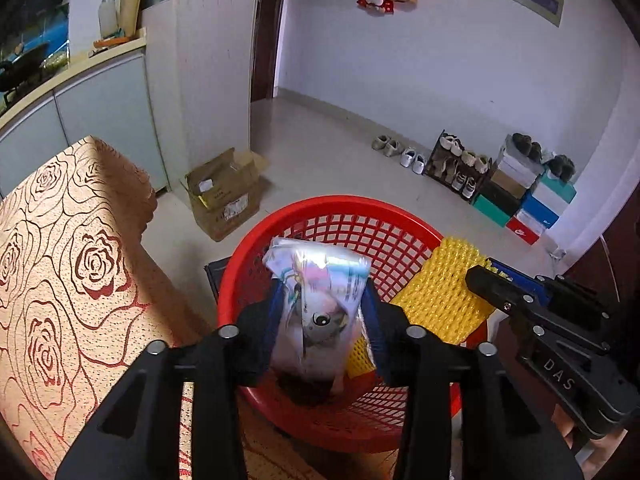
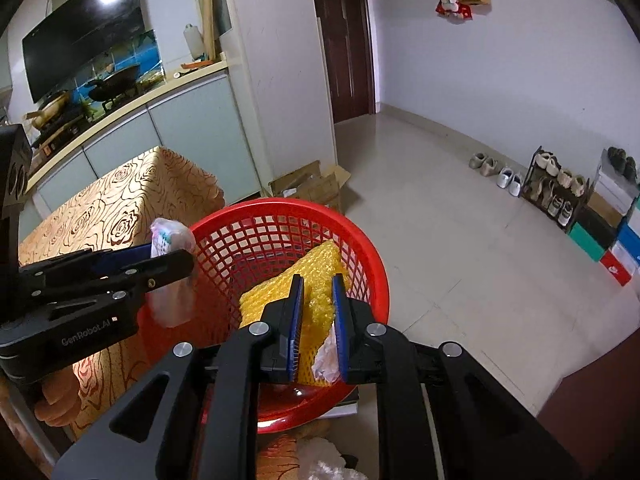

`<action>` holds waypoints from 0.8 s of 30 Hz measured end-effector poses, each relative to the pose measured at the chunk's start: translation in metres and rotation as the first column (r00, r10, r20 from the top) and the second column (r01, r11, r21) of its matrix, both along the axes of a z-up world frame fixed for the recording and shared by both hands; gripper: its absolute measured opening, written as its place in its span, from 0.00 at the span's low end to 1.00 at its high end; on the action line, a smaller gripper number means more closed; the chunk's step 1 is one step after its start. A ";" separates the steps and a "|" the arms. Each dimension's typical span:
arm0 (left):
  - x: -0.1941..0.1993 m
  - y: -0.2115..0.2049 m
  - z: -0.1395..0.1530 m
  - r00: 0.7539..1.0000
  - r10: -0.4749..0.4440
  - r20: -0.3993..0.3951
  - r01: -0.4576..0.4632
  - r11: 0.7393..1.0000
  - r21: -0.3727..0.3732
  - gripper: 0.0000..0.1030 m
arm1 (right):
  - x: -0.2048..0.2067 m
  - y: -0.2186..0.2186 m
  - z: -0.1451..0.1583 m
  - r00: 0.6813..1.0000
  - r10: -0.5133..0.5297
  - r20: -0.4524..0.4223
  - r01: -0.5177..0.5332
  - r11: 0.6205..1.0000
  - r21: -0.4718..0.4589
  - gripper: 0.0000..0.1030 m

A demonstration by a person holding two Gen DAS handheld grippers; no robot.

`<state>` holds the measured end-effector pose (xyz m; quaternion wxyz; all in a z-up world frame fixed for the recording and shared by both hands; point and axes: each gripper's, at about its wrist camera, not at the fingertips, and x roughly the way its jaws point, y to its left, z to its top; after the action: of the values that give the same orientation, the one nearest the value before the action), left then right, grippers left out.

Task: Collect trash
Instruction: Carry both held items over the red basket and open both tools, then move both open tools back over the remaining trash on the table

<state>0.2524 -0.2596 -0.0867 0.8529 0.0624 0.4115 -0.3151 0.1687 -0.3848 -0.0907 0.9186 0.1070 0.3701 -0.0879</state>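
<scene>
The left gripper (image 1: 326, 312) has a printed plastic packet (image 1: 316, 292) between its blue pads, hanging over the open mouth of the red basket (image 1: 340, 208). Its jaws stand partly apart with the packet's sides against the pads; whether they press on it cannot be told. The right gripper (image 2: 316, 312) is clamped on a yellow foam net (image 2: 280, 288), with a scrap of white tissue (image 2: 328, 356) caught in the same pinch, also over the basket and near its right rim.

Both pieces look very light and soft. The packet is thin, glossy film, so it is likely slippery and will crumple rather than resist; a hold across its middle, as now, seems best, since an edge would slide out. The net is springy open foam that squashes flat under the pads and should grip well, but it may cling to a pad when let go. The tissue is loose and could drift aside instead of falling in.

The basket sits just beside a table in a rose-patterned cloth (image 1: 72, 248), at the table's near corner. Its mesh wall is flexible-looking and light, so a knock from either tool could tip or shift it. The two grippers are close together over the same opening, and each could foul the other. Beyond, a cardboard box (image 1: 224, 196) lies on the floor, and shoes and shoeboxes (image 1: 516, 192) line the far wall, well clear.
</scene>
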 end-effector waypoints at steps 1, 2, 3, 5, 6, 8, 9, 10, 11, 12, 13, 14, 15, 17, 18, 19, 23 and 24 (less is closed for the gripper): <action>0.001 0.000 0.000 1.000 0.002 0.000 -0.002 1.000 -0.003 0.44 | 0.000 0.000 -0.001 1.000 0.001 -0.001 -0.001 1.000 0.003 0.14; 0.001 0.001 0.001 1.000 0.005 0.003 -0.005 1.000 -0.006 0.48 | 0.000 0.000 -0.001 1.000 0.003 -0.002 -0.003 1.000 0.007 0.14; 0.001 0.002 0.002 1.000 0.005 0.003 -0.005 1.000 -0.011 0.51 | 0.000 -0.001 -0.001 1.000 0.005 -0.002 -0.005 1.000 0.009 0.14; 0.000 0.003 0.004 1.000 0.004 0.003 -0.004 1.000 -0.017 0.57 | 0.000 -0.001 -0.002 1.000 0.007 -0.004 -0.007 1.000 0.015 0.15; 0.000 0.003 0.006 1.000 0.004 0.006 -0.004 1.000 -0.018 0.59 | 0.000 -0.001 -0.001 1.000 0.008 -0.004 -0.008 1.000 0.017 0.15; -0.001 0.004 0.008 1.000 0.004 0.012 -0.004 1.000 -0.014 0.61 | 0.000 0.000 -0.001 1.000 0.011 -0.003 -0.011 1.000 0.020 0.19; -0.001 0.005 0.010 1.000 0.007 0.017 -0.007 1.000 -0.012 0.61 | 0.000 -0.001 -0.001 1.000 0.011 -0.001 -0.011 1.000 0.020 0.20; -0.002 0.006 0.012 1.000 0.012 0.021 -0.012 1.000 -0.013 0.62 | -0.001 -0.001 0.000 1.000 0.011 0.001 -0.011 1.000 0.021 0.24; -0.001 0.009 0.014 1.000 0.018 0.024 -0.018 1.000 -0.016 0.63 | -0.002 -0.001 0.000 1.000 0.008 0.003 -0.008 1.000 0.023 0.27; -0.001 0.011 0.016 0.999 0.025 0.027 -0.024 1.000 -0.019 0.64 | -0.002 -0.001 0.001 1.000 0.006 0.006 -0.006 1.000 0.025 0.28; -0.001 0.014 0.018 0.999 0.032 0.030 -0.031 0.999 -0.022 0.65 | -0.003 -0.001 0.001 1.000 0.006 0.007 -0.006 1.000 0.026 0.28; -0.001 0.017 0.020 0.999 0.040 0.034 -0.040 0.999 -0.024 0.65 | -0.003 -0.001 0.002 1.000 0.006 0.009 -0.007 1.000 0.026 0.29; -0.001 0.020 0.022 0.998 0.046 0.037 -0.045 0.999 -0.026 0.65 | -0.004 0.000 0.003 1.000 0.007 0.012 -0.007 1.000 0.028 0.29; -0.003 0.027 0.027 0.997 0.059 0.045 -0.058 0.998 -0.032 0.66 | -0.005 0.000 0.005 1.000 0.008 0.017 -0.009 1.000 0.029 0.31; -0.004 0.030 0.030 0.997 0.065 0.048 -0.063 0.997 -0.036 0.67 | -0.006 0.001 0.006 1.000 0.009 0.022 -0.009 1.000 0.026 0.33; -0.004 0.033 0.031 0.996 0.070 0.052 -0.068 0.997 -0.038 0.67 | -0.007 0.003 0.008 1.000 0.008 0.026 -0.009 1.000 0.021 0.36; -0.011 0.049 0.043 0.993 0.098 0.070 -0.095 0.994 -0.051 0.69 | -0.009 0.008 0.014 0.999 0.015 0.039 -0.015 1.000 0.014 0.38; -0.013 0.054 0.046 0.991 0.109 0.079 -0.105 0.993 -0.052 0.69 | -0.009 0.010 0.015 0.999 0.018 0.043 -0.018 1.000 0.012 0.38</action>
<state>0.2394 -0.2054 -0.0406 0.8859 0.0327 0.3714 -0.2760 0.1594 -0.3751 -0.0754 0.9263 0.1112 0.3520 -0.0750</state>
